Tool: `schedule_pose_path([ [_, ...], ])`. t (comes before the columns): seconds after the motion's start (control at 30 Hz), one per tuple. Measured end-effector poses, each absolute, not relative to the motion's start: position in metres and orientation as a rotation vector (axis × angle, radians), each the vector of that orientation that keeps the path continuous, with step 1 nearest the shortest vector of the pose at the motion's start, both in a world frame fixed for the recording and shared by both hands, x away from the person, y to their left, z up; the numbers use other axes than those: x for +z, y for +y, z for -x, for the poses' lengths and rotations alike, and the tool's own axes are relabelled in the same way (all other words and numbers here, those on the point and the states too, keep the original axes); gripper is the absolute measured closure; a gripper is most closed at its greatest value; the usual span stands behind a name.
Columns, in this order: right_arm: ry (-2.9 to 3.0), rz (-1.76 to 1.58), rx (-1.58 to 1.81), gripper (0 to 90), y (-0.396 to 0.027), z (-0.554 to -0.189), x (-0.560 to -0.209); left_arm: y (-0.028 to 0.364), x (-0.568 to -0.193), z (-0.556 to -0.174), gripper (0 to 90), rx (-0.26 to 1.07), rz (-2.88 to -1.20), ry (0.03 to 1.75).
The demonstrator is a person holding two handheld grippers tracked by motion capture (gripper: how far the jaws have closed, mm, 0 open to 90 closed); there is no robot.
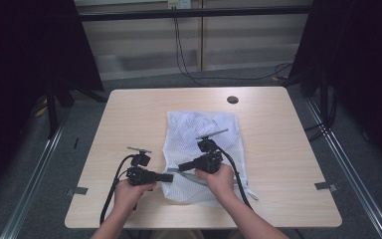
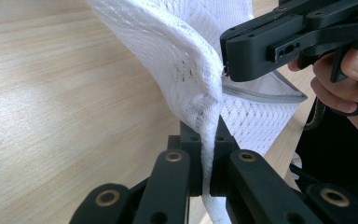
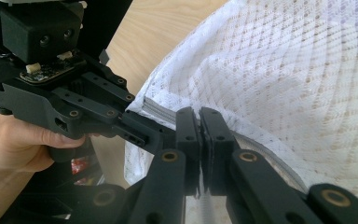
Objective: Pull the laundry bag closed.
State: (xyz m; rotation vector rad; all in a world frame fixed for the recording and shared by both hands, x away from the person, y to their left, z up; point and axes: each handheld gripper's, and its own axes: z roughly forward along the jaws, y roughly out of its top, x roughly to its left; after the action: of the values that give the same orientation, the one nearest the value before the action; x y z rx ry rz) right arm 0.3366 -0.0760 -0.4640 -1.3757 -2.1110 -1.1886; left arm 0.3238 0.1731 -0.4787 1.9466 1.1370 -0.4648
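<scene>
In the left gripper view our left gripper [image 2: 207, 149] has its jaws pinched tight on a fold of the white mesh laundry bag [image 2: 186, 60], the fabric rising out of the pads toward the top centre of the frame. Our right gripper [image 3: 200, 135] is closed too, nipping what looks like the zipper pull at the bag's grey zipper band [image 3: 265, 156]. In the high view the two grippers meet nose to nose at lower centre, left gripper [image 1: 166, 177] just left of right gripper [image 1: 181, 167]. The bag [image 1: 201, 134] stretches from there toward the upper middle of the table [image 1: 129, 114]; the zipper runs rightward along its near edge, so we judge the right hand must pull right.
</scene>
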Motion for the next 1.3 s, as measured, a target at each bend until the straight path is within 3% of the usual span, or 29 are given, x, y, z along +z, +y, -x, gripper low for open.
schedule_pose_path([
  [1.3,-2.125,1.410,-1.193,87.0,-0.101,-0.334,-0.465,0.176,-0.477,-0.323,88.9,-0.477,-1.925,1.159],
])
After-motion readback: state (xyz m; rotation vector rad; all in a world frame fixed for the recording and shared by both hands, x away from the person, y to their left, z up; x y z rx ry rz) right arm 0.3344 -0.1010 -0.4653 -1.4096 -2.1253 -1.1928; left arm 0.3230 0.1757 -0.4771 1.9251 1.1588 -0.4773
